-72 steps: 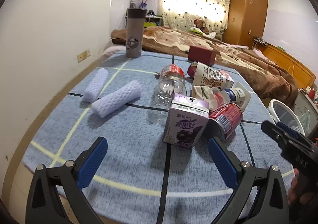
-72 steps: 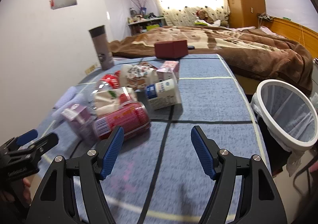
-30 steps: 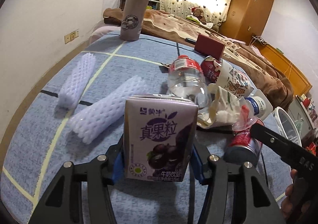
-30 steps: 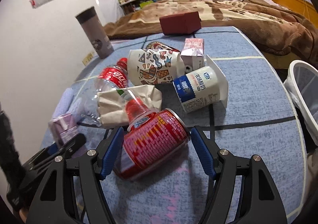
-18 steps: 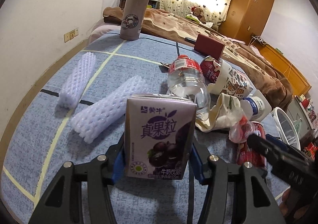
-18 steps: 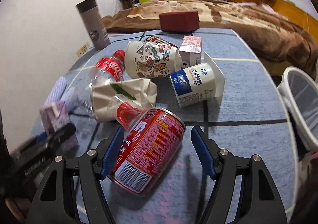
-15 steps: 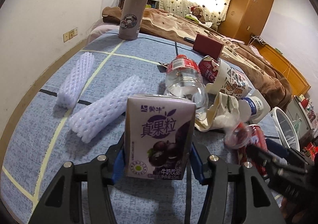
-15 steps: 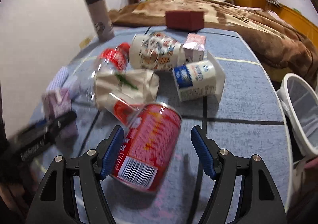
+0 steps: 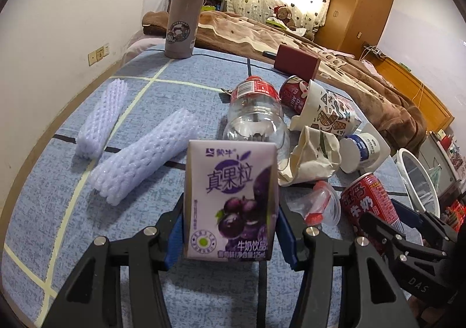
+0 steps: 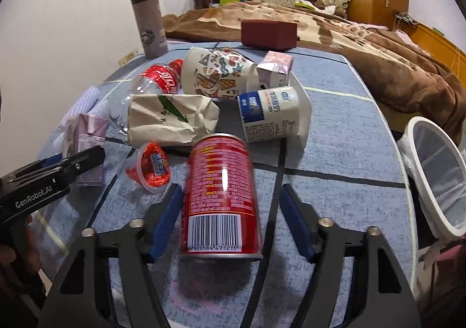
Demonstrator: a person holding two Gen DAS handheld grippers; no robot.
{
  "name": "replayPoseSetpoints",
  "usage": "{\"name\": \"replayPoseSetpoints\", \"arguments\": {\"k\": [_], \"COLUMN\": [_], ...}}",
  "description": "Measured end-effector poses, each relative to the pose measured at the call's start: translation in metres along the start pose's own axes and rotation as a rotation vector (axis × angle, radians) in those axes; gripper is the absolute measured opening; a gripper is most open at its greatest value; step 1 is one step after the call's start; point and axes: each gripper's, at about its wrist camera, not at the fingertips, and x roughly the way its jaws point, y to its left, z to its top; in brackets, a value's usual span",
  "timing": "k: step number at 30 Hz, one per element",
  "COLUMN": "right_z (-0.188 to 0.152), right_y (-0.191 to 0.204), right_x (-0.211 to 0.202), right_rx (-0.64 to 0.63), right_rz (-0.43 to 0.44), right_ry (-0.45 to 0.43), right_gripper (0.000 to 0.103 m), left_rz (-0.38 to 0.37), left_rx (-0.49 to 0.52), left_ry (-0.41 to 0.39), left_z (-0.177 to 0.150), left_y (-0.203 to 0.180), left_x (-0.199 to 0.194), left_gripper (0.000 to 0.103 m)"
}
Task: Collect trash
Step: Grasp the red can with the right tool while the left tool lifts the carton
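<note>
My left gripper (image 9: 230, 233) is clamping the purple carton (image 9: 231, 202), my right gripper (image 10: 230, 220) is straddling the red can (image 10: 221, 197) unclosed above the blue tablecloth (image 10: 343, 159), with the bed (image 10: 364, 45) lying ahead.

Carton (image 9: 231, 202) upright between left gripper (image 9: 230, 229) fingers, table (image 9: 139, 211) below. Two foam sleeves (image 9: 142, 160) left of it, bottle (image 9: 254, 118) behind. Can (image 10: 221, 194) between right gripper (image 10: 230, 221) fingers; jelly cup (image 10: 153, 168) just left, yogurt tub (image 10: 269, 114) behind, bin (image 10: 437, 173) far right off the table edge.
</note>
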Motion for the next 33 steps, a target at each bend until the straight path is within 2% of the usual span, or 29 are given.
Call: {"name": "replayPoseSetpoints", "arguments": {"k": [1, 9, 17, 23, 33], "right_z": [-0.001, -0.002, 0.004, 0.009, 0.014], "right_y": [-0.001, -0.008, -0.018, -0.033, -0.08], "right_x": [-0.001, -0.002, -0.017, -0.029, -0.047], "right_rx": [-0.003, 0.021, 0.031, 0.044, 0.098], "right_rz": [0.001, 0.045, 0.072, 0.077, 0.027], "right_ry": [-0.004, -0.025, -0.088, -0.123, -0.175], "right_gripper": [0.055, 0.055, 0.054, 0.054, 0.054], "left_rz": [0.0, 0.016, 0.011, -0.018, -0.071], "left_rx": [0.0, 0.015, 0.053, 0.085, 0.184], "left_ry": [0.0, -0.009, -0.042, -0.054, -0.056], "left_z": [0.0, -0.001, 0.005, 0.014, 0.023], "left_y": [-0.001, -0.011, -0.028, -0.054, -0.117], "left_x": [0.0, -0.008, -0.025, -0.03, -0.027], "left_gripper": [0.056, 0.056, 0.056, 0.056, 0.056]}}
